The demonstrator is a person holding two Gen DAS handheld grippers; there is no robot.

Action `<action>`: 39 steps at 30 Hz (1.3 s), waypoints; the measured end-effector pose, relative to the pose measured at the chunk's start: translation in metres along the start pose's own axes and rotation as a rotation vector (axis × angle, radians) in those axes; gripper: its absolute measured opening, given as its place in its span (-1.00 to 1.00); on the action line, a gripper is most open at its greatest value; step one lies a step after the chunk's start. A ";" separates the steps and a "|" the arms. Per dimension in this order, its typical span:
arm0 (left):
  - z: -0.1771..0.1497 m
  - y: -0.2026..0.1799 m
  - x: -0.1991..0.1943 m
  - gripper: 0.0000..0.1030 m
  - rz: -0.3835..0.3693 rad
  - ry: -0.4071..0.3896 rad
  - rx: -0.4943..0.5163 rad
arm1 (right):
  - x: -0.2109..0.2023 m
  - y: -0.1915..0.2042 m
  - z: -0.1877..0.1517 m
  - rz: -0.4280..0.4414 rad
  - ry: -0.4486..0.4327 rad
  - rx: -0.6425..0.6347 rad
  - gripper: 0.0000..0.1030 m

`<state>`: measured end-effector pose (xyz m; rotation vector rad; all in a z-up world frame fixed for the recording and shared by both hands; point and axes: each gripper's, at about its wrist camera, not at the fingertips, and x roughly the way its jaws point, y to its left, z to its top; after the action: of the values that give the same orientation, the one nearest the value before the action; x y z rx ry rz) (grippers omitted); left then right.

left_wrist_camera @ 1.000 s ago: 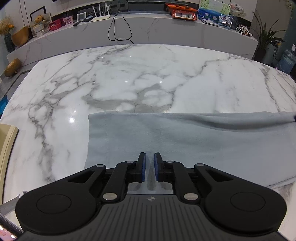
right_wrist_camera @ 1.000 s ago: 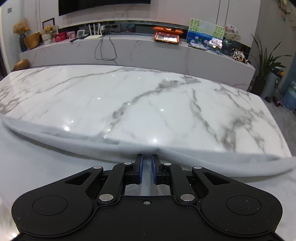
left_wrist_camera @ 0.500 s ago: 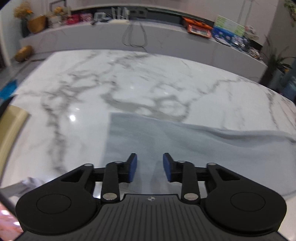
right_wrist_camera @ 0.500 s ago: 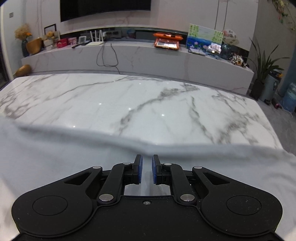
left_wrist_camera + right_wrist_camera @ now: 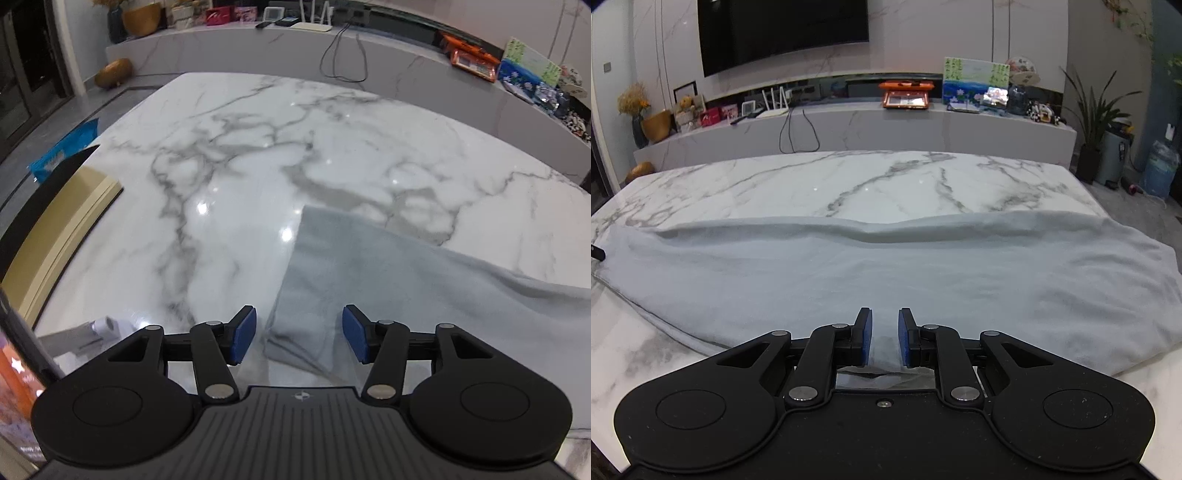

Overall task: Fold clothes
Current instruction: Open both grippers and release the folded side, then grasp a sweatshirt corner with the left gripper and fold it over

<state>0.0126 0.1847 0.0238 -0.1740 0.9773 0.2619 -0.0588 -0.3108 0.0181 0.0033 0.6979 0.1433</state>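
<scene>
Lying folded on the glossy veined marble counter (image 5: 258,155), a soft grey cloth (image 5: 886,273) is seen, far edge rumpled. The left hand-held gripper (image 5: 299,334) is angled down over its corner, jaws opening, nothing gripped. The right hand-held gripper (image 5: 885,336) is narrowly parted above the cloth's near edge.

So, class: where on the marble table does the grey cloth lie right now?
The grey cloth lies spread across the near part of the marble table, filling the right wrist view's width; in the left wrist view its corner sits at lower right.
</scene>
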 end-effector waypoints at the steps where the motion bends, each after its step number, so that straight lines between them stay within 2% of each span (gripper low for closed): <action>1: -0.001 0.001 0.000 0.15 0.004 0.001 -0.001 | 0.000 0.001 0.001 0.003 -0.002 0.001 -0.71; 6: -0.005 0.002 -0.002 0.11 -0.004 0.003 -0.008 | 0.003 0.005 0.006 0.018 -0.022 0.023 -0.71; 8: -0.006 0.001 -0.004 -0.14 -0.016 -0.004 0.000 | 0.005 0.008 0.007 0.017 -0.022 0.018 -0.71; 13: -0.005 -0.004 -0.005 -0.55 -0.045 -0.010 0.013 | 0.012 0.015 0.006 0.001 0.002 -0.015 -0.71; 15: -0.006 -0.008 -0.006 -0.63 -0.046 -0.015 0.027 | 0.015 0.016 0.005 -0.003 0.022 -0.018 -0.71; 18: -0.008 -0.019 -0.013 -0.73 -0.003 -0.072 0.098 | 0.018 0.016 0.003 -0.007 0.043 -0.015 -0.71; 20: -0.009 -0.022 -0.018 -0.78 -0.030 -0.084 0.101 | 0.017 0.016 0.003 -0.008 0.046 -0.010 -0.71; 25: 0.000 -0.020 -0.038 -0.79 -0.175 -0.096 0.033 | 0.017 0.015 0.002 -0.011 0.051 0.004 -0.71; 29: 0.004 -0.041 -0.067 -0.79 -0.330 -0.127 0.016 | 0.017 0.016 0.002 -0.004 0.059 0.006 -0.71; 34: 0.006 -0.091 -0.088 -0.79 -0.498 -0.120 0.062 | 0.015 0.019 0.003 0.025 0.064 0.000 -0.71; 39: 0.007 -0.155 -0.108 -0.79 -0.614 -0.119 0.140 | 0.009 0.024 0.004 0.056 0.062 -0.024 -0.71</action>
<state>0.0070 0.0237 0.1219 -0.3164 0.7792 -0.3542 -0.0524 -0.2855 0.0166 -0.0048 0.7586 0.2060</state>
